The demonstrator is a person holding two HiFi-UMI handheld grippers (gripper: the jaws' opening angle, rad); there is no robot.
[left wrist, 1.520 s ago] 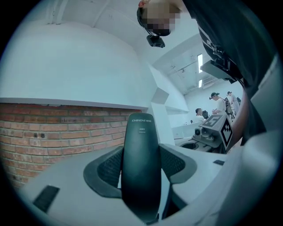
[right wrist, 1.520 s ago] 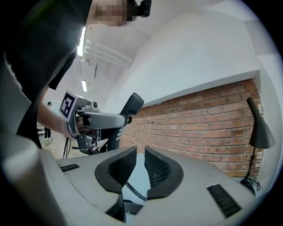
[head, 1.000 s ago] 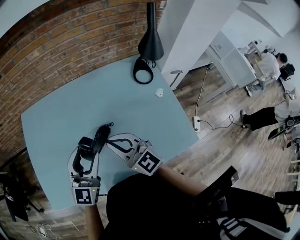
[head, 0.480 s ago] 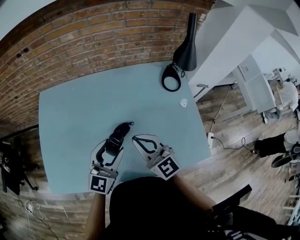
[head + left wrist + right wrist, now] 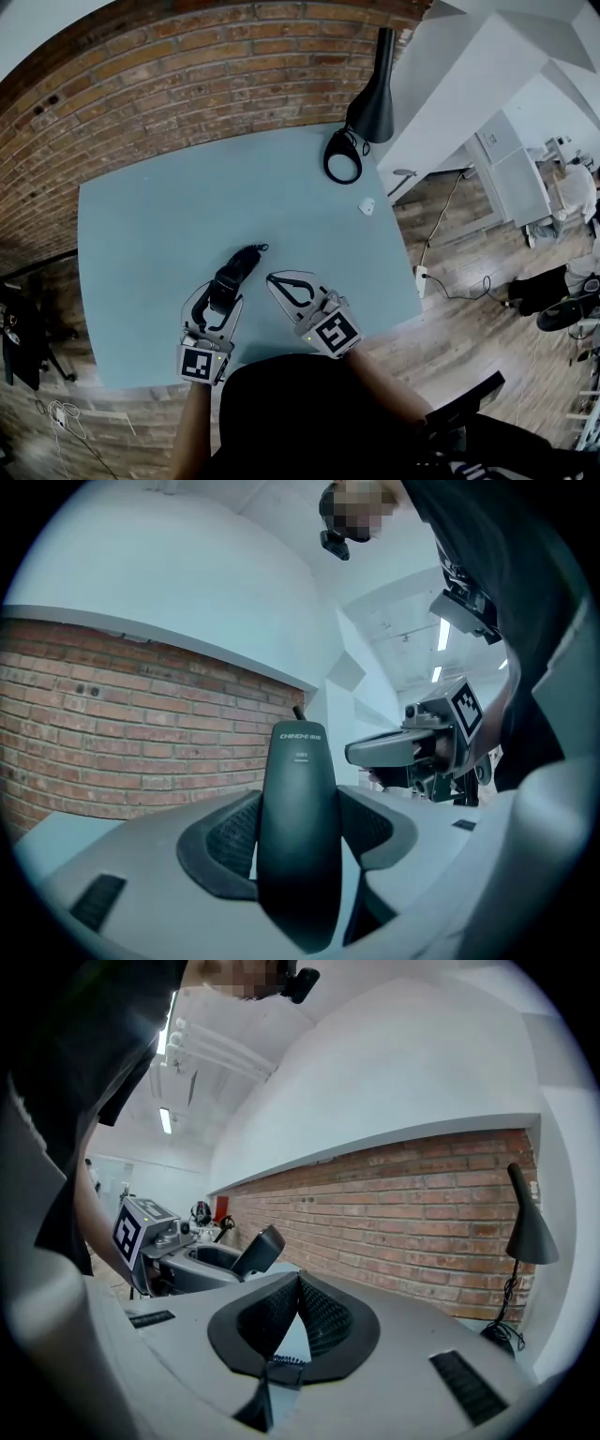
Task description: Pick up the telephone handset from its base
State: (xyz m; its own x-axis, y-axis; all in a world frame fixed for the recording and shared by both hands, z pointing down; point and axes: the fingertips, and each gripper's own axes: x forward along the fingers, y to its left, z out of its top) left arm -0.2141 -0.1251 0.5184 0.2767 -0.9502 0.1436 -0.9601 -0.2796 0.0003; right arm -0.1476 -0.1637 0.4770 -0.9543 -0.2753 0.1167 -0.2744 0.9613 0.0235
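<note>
Near the pale blue table's (image 5: 150, 216) front edge, the left gripper (image 5: 219, 296) clasps a black plastic telephone handset (image 5: 298, 789). The right gripper (image 5: 298, 1283) is clenched on nothing. The handset's smooth sides could let it slip or pivot.

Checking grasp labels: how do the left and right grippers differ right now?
The left gripper has jaws wide, pressed on the black handset; the right gripper has jaws together, empty. The left gripper points toward the brick wall; the right gripper angles toward the left. Both sit over the blue table.
</note>
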